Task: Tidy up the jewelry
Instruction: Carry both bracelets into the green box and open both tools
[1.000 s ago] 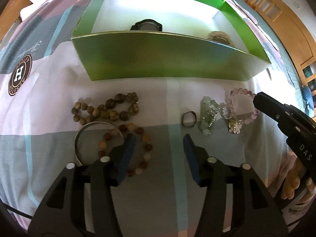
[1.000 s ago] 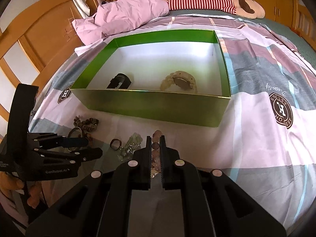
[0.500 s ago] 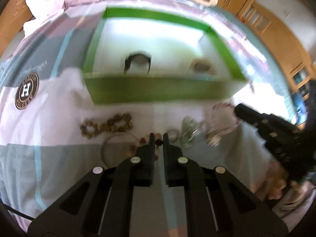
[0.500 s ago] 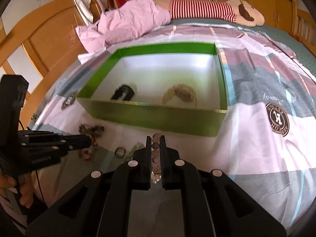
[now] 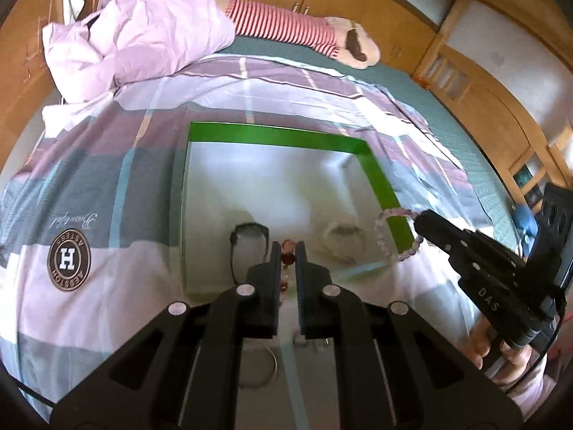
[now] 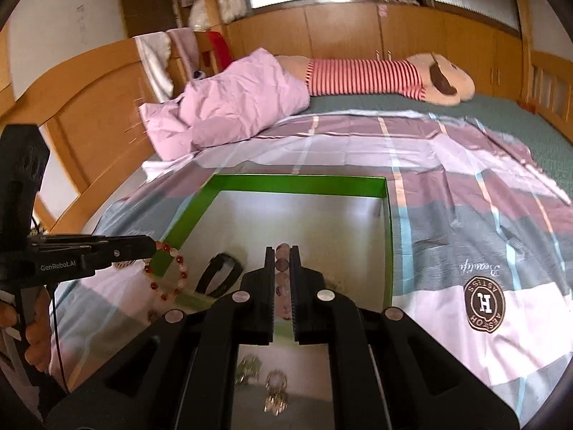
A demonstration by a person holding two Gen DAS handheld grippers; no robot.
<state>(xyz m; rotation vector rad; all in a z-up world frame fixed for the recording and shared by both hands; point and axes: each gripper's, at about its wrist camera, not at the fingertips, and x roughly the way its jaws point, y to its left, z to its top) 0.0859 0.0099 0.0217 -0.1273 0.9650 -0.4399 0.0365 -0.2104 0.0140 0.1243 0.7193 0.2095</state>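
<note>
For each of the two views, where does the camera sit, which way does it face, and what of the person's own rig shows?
Left wrist: sits on the left hand-held gripper, faces forward and down into the green box; it grips a red bead bracelet, and the right hand-held gripper shows at right.
Right wrist: sits on the right hand-held gripper, faces the box and bed; it grips a pink bead bracelet, left hand-held gripper at left.
Shared: box, black watch, both bracelets.

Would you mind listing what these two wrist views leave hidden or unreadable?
- Left wrist view: most of the red bead bracelet is hidden between the left hand-held gripper fingers.
- Right wrist view: the pale item in the green box is hidden behind the right hand-held gripper.
- Right wrist view: jewelry left on the bedspread is blurred.
</note>
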